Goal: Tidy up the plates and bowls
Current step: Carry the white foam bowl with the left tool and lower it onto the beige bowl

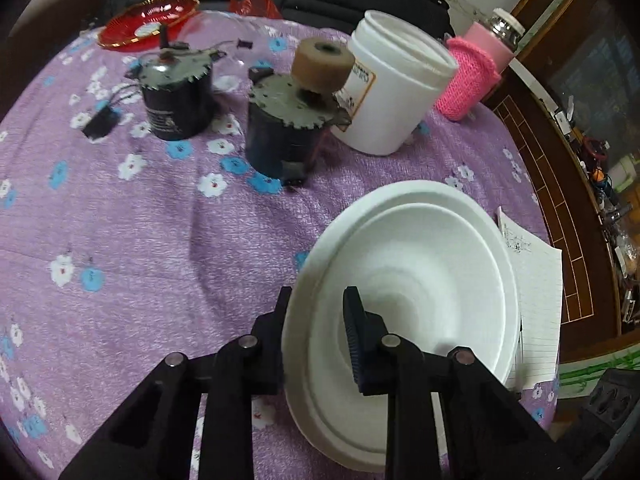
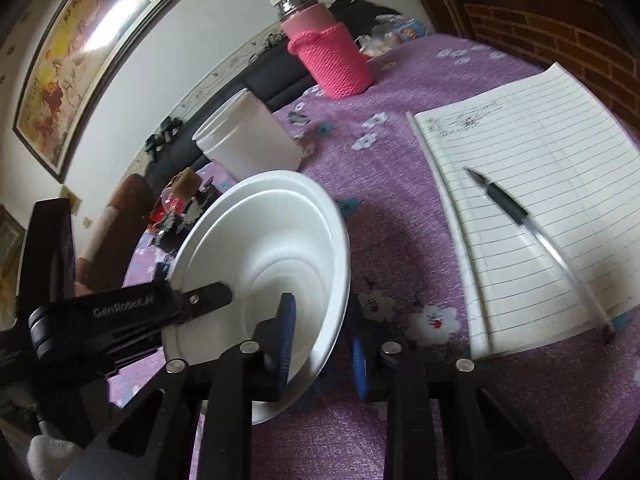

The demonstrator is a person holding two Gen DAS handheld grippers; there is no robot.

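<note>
1. Nearest the left wrist camera, the left gripper (image 1: 318,312) straddles the near rim of the white foam bowl (image 1: 420,264): one finger sits outside the rim, the other inside the hollow. A gap shows between the inner finger and the bowl wall, so the jaws stand apart around the rim without clearly clamping it.
2. In the right wrist view, the right gripper (image 2: 322,332) straddles the opposite rim of the same white foam bowl (image 2: 260,248), with its left finger inside and its right finger outside. Its jaws also stand apart; I cannot tell whether the pads press the wall.
3. The bowl appears to be two nested pieces, with a second rim showing just inside the outer one. It is tilted between the two grippers above the purple flowered cloth (image 1: 140,240) covering the bench.
4. The left gripper's body (image 2: 120,320) enters the right wrist view from the left and reaches over the bowl's rim.
5. Beside the bowl lies an open lined notebook (image 2: 540,200) with a pen (image 2: 532,240) resting on it.
6. Farther back stand a white plastic jar (image 1: 396,84), a bottle in a pink knitted sleeve (image 1: 472,72), two dark motors (image 1: 280,132) and a red dish (image 1: 148,20).
</note>
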